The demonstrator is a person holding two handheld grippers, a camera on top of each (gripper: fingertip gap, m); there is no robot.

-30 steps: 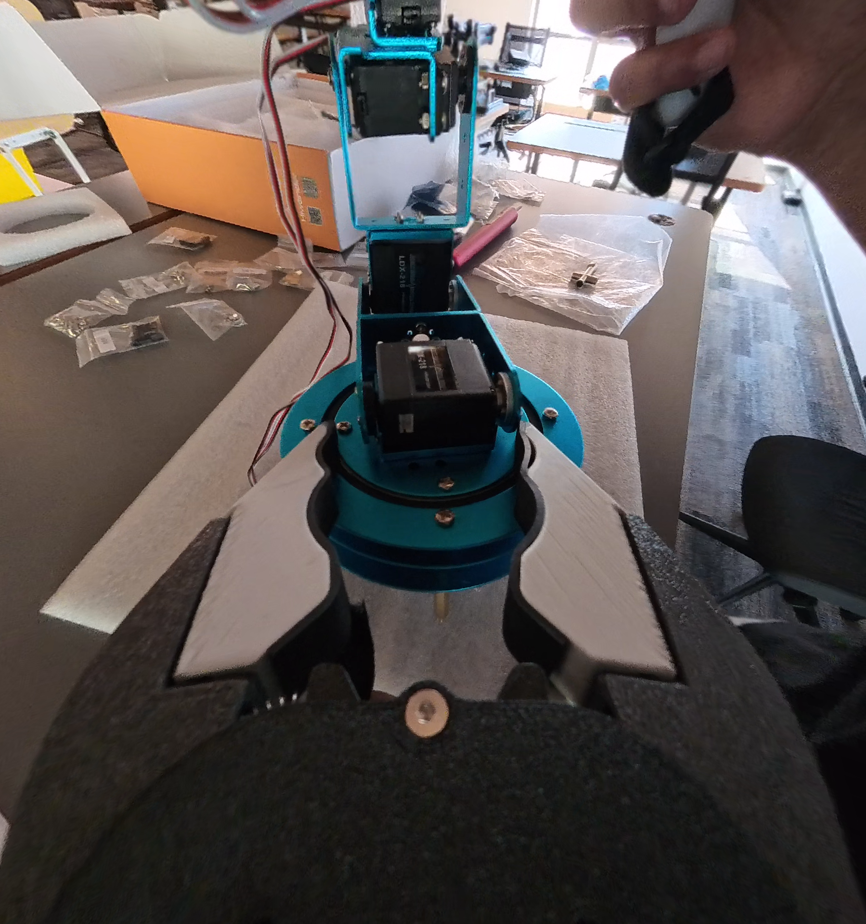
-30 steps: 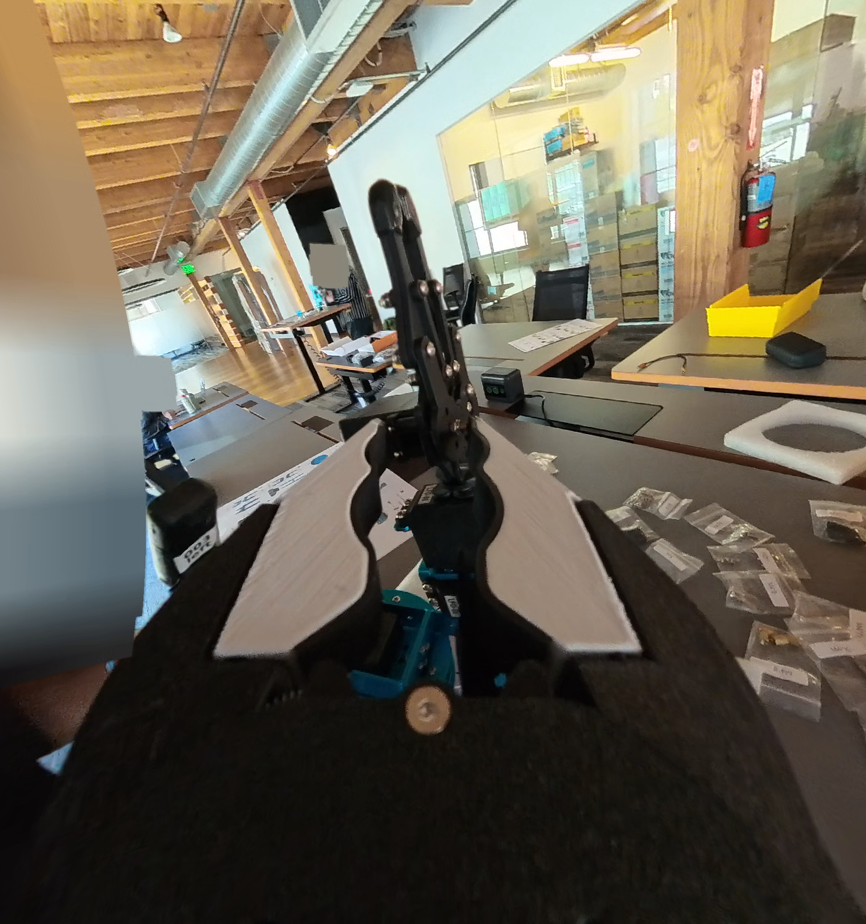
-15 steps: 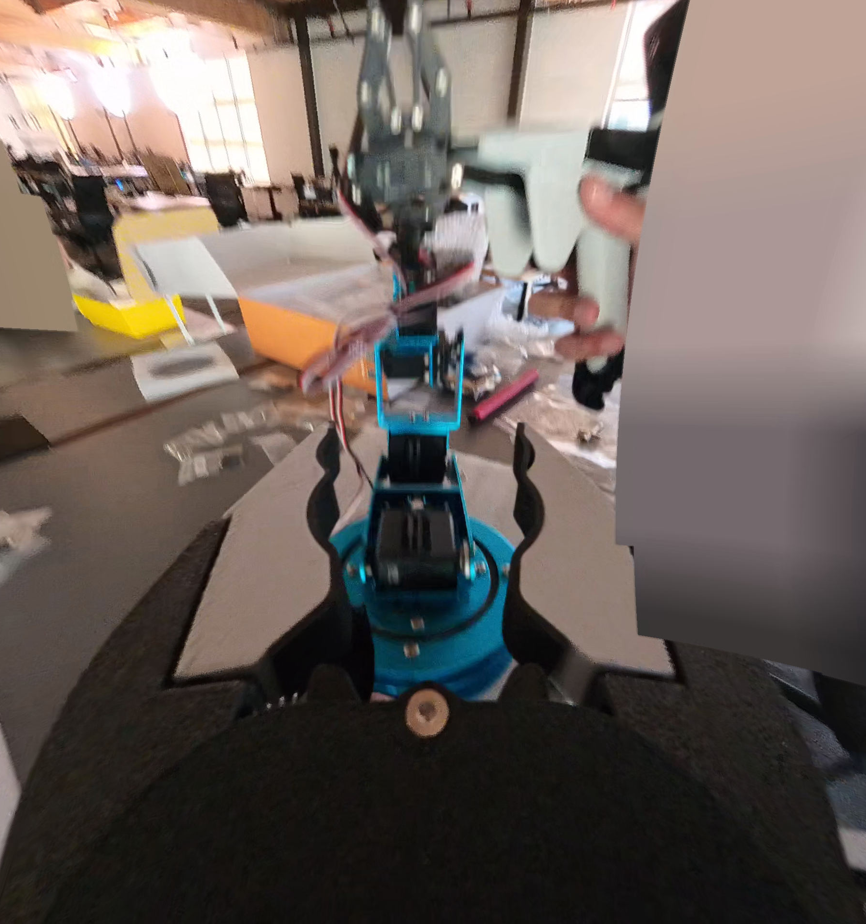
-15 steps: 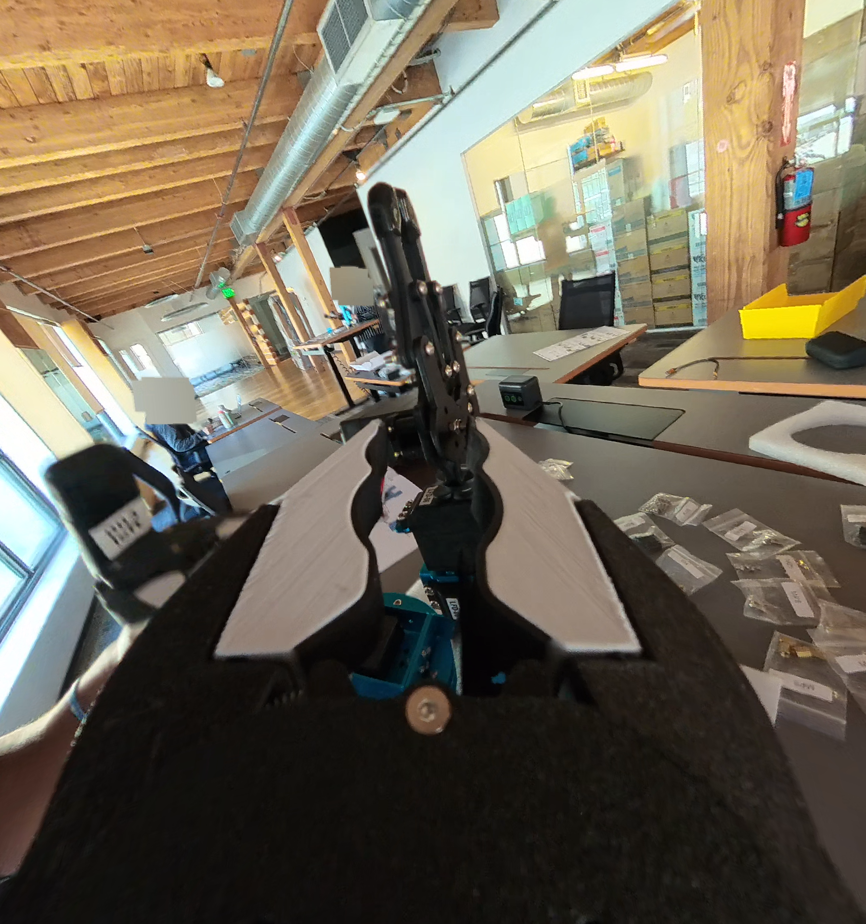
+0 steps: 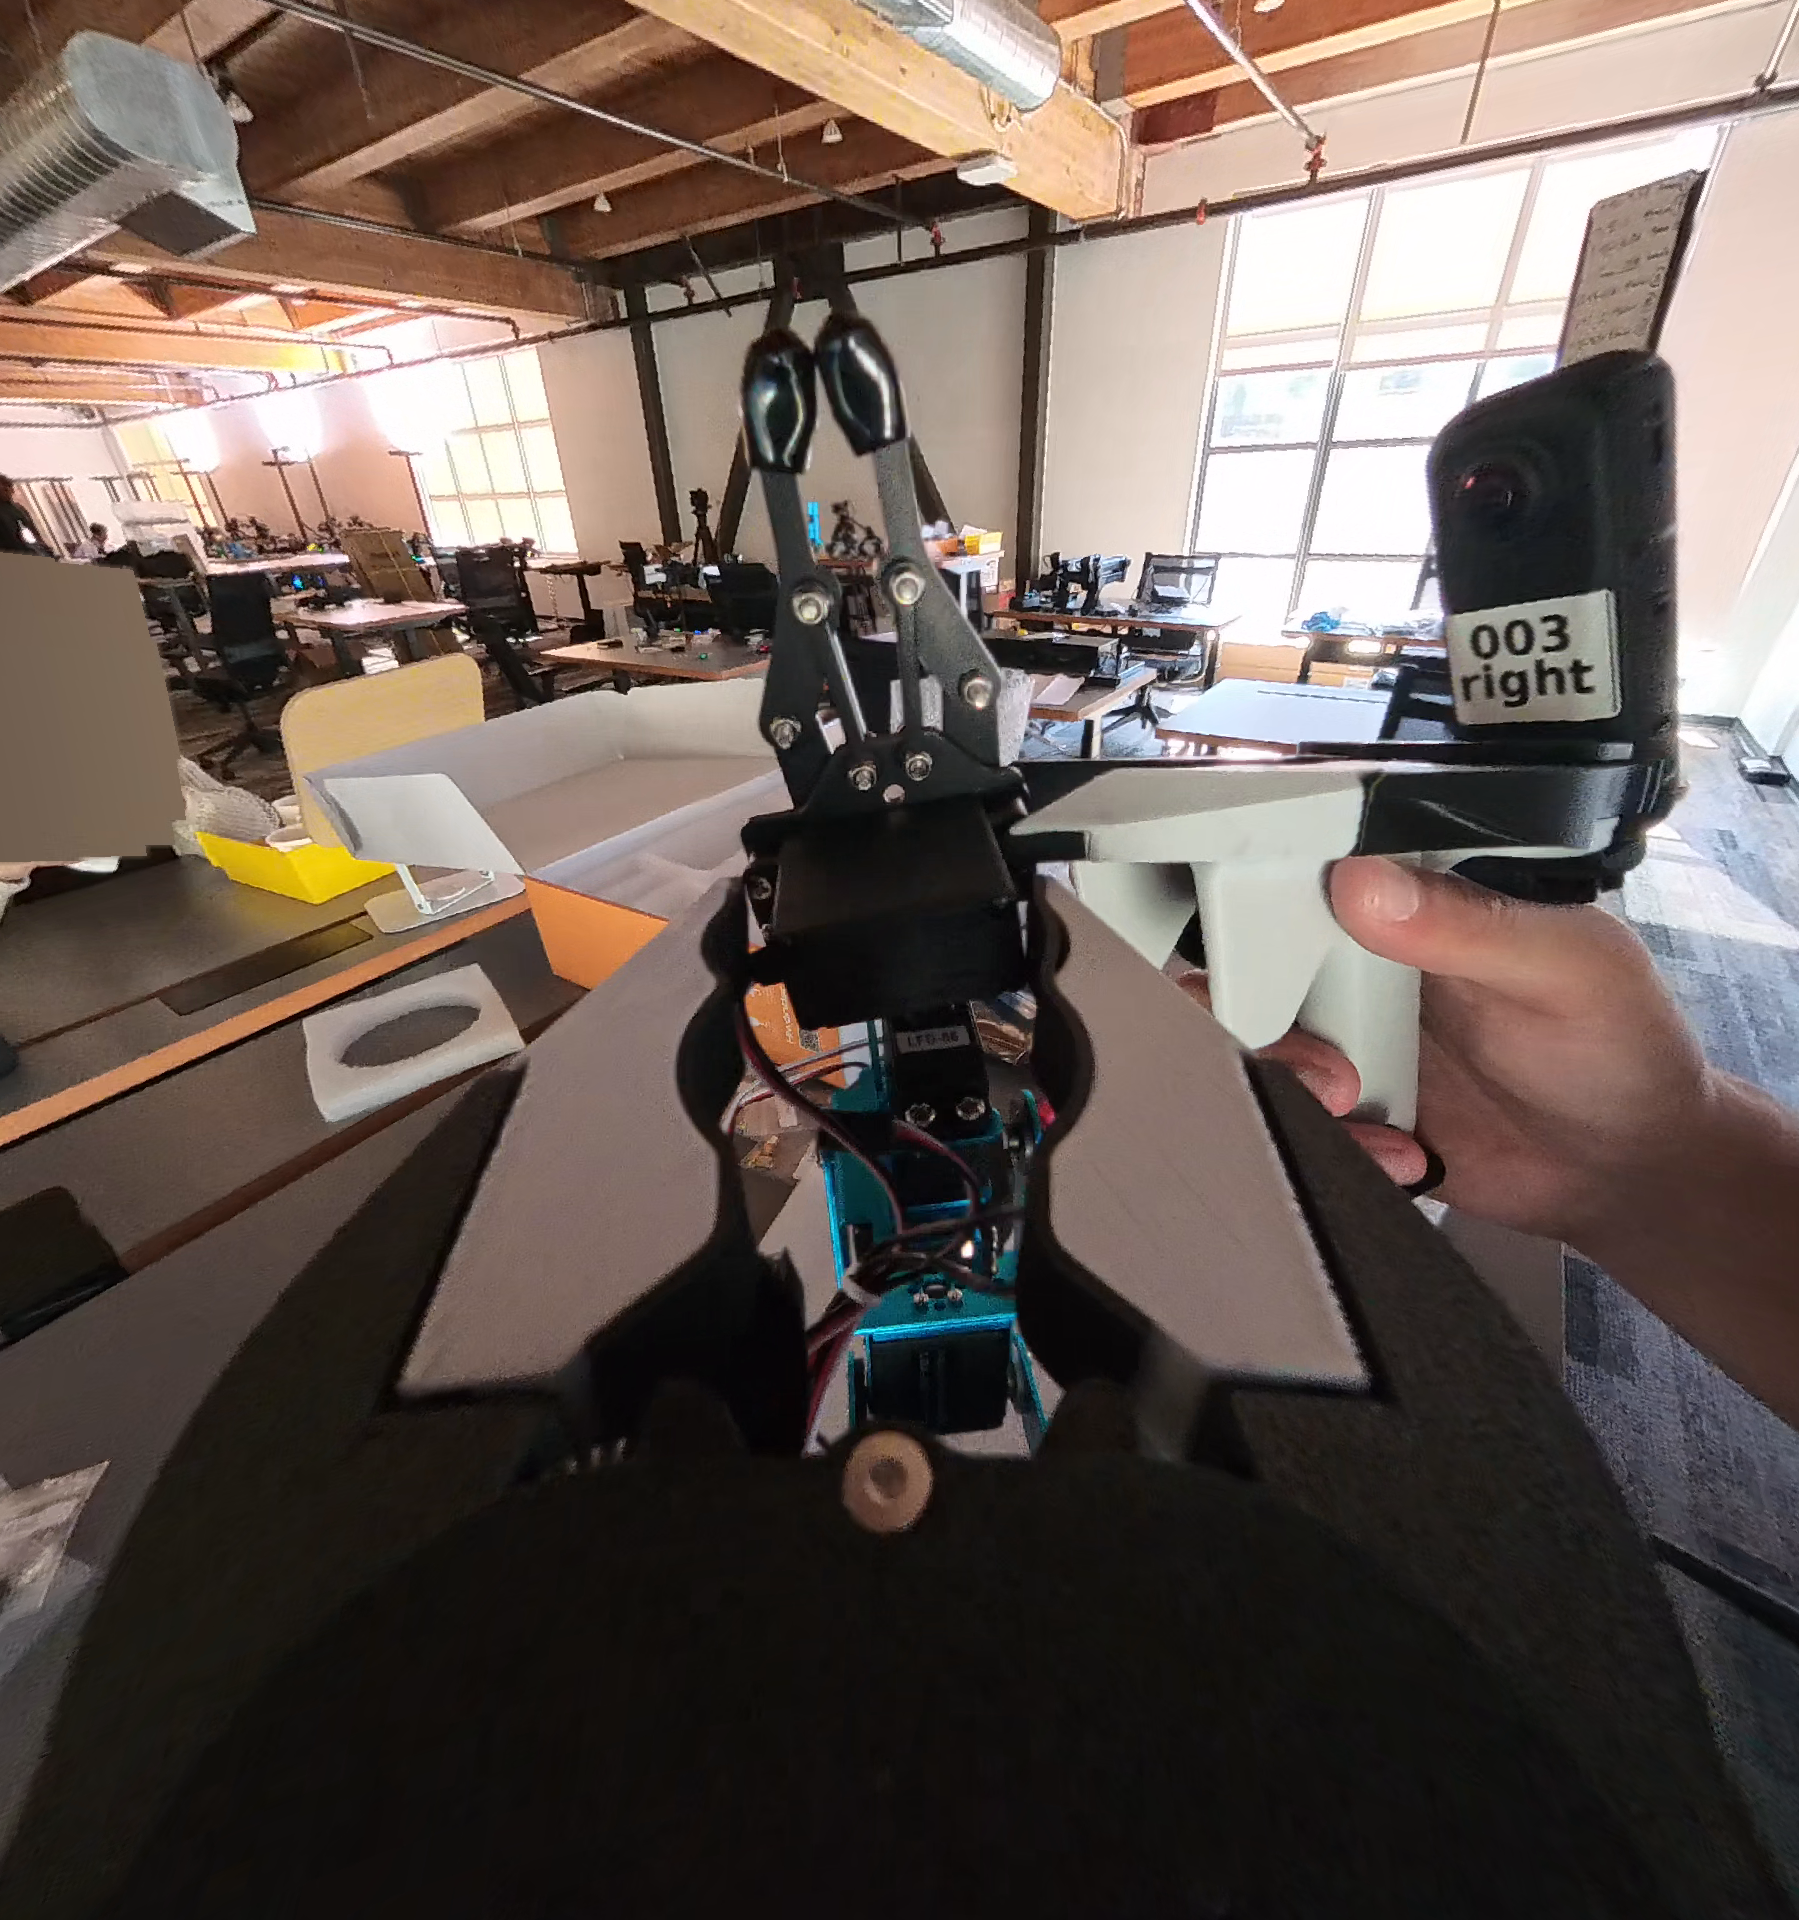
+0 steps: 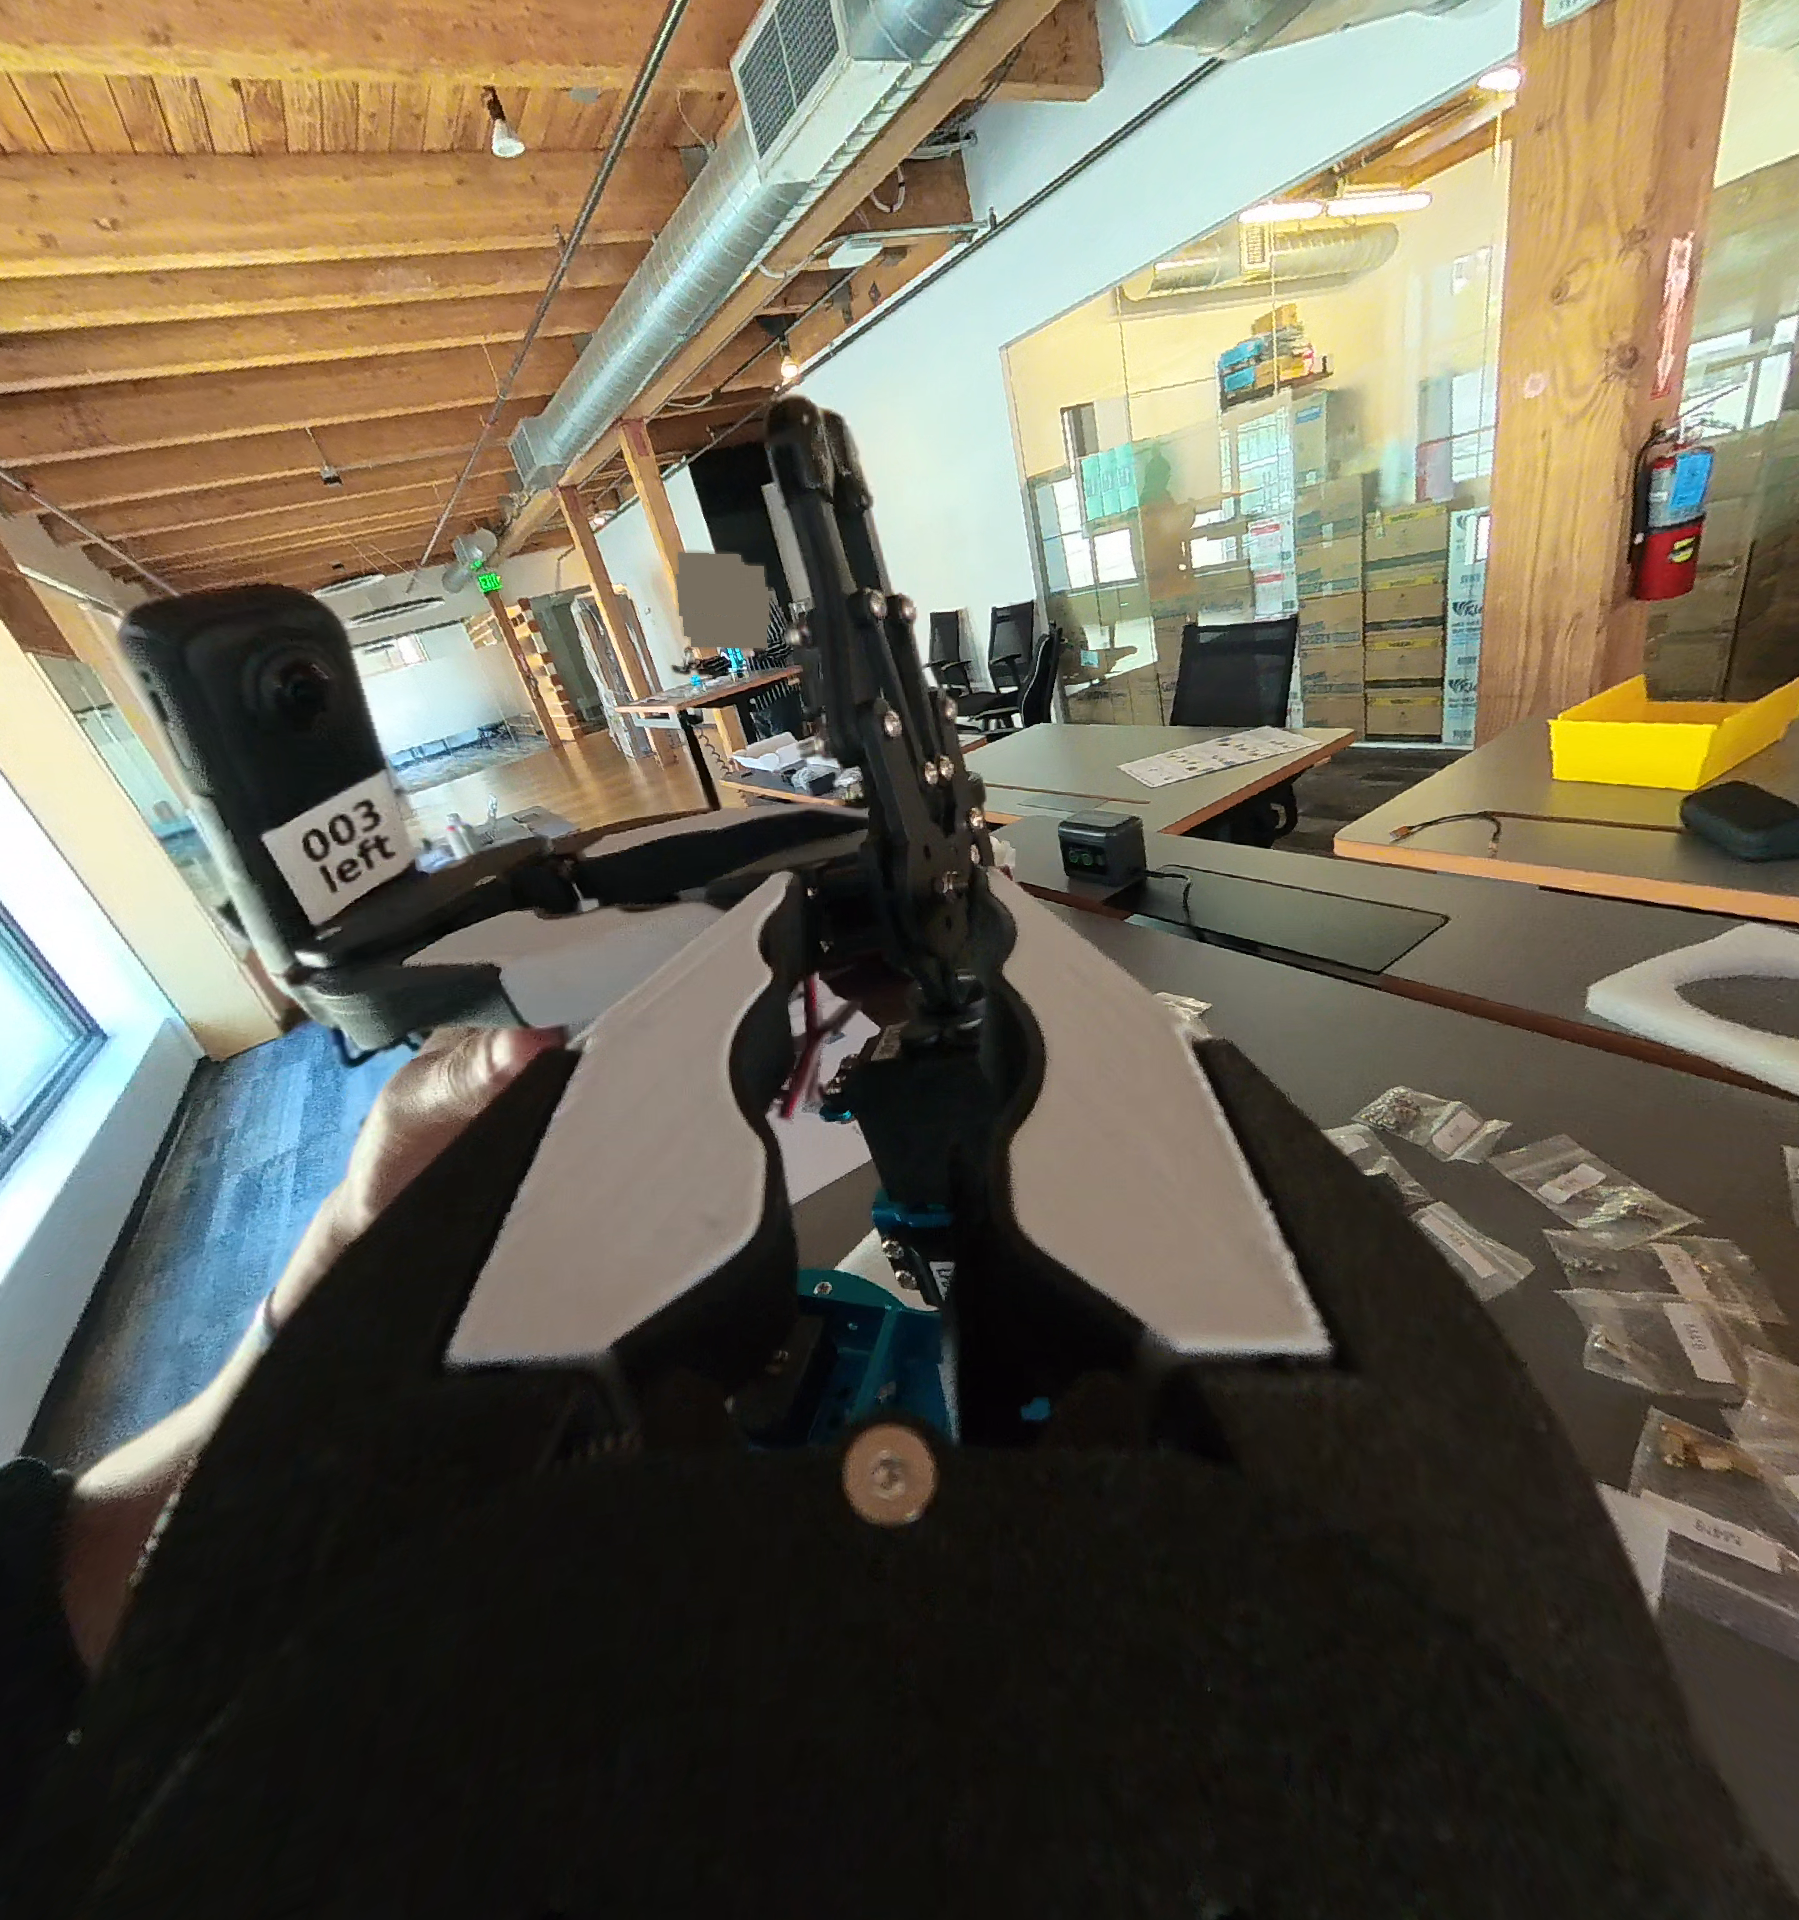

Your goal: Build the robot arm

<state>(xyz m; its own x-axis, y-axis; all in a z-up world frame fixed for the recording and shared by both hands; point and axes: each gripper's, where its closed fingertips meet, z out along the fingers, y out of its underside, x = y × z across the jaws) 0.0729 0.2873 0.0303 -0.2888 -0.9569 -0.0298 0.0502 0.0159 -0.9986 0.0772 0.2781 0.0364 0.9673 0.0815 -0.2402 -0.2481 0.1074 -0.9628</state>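
A small blue robot arm [image 5: 926, 1226] stands upright with red and black wires and a black two-finger claw [image 5: 833, 499] on top. My left gripper [image 5: 890, 894] is shut on the black servo block [image 5: 890, 935] just under the claw, one finger on each side. My right gripper [image 6: 890, 904] is shut on the same upper part of the small arm [image 6: 916, 1122], with the claw [image 6: 853, 623] rising above its fingers. The right gripper also shows in the left wrist view [image 5: 1186, 821], coming in from the right in a hand [image 5: 1549, 1070]. The left gripper shows in the right wrist view [image 6: 614, 914].
Several small clear parts bags [image 6: 1601, 1247] lie on the dark table [image 6: 1290, 1039] to the right. A white foam ring [image 5: 407, 1039] and an open orange box [image 5: 583, 925] are behind. A yellow tray [image 6: 1664, 738] and a black case [image 6: 1747, 821] sit on a farther desk. My two grippers' fingertips are within a few centimetres of each other.
My left gripper rose from around the blue round base up to the servo under the claw and closed in a little. The right gripper kept its hold on the small arm.
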